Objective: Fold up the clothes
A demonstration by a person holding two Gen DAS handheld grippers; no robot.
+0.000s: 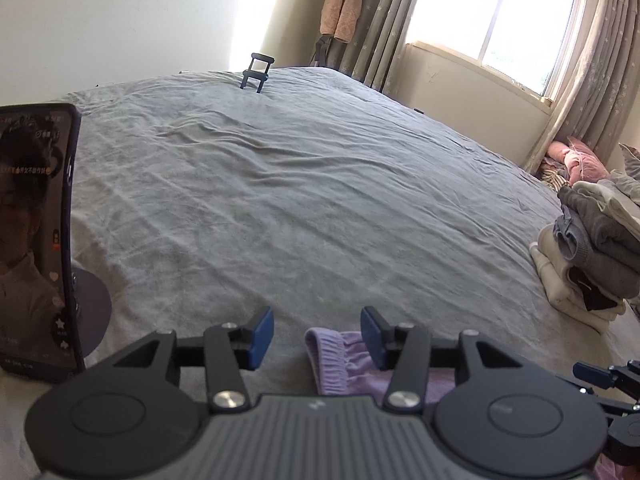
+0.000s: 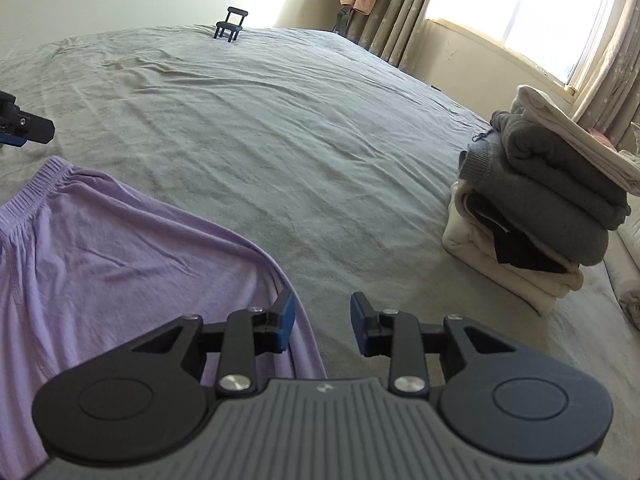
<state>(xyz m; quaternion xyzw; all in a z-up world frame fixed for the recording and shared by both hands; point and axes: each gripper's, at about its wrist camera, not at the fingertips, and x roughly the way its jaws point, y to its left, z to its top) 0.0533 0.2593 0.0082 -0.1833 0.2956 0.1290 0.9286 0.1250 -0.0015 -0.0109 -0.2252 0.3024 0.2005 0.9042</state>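
Here, ahead of the left gripper (image 1: 317, 338), the grey bedsheet (image 1: 304, 184) stretches away wrinkled, with a small black stand (image 1: 256, 72) far off near its back edge. To this gripper's left a phone (image 1: 36, 236) stands upright, its screen lit. Off to its right sits a stack of folded clothes (image 1: 592, 248), grey and cream pieces piled together. Its jaws are spread apart, holding nothing; the elastic waistband of the lilac shorts (image 1: 332, 360) lies between and just under the blue pads.

The right gripper (image 2: 322, 326) is likewise spread wide and grips nothing. The lilac shorts (image 2: 120, 256) lie flat to its left, their edge passing under its left finger (image 2: 285, 320). The folded stack (image 2: 536, 200) rises well to its right, apart from the shorts.
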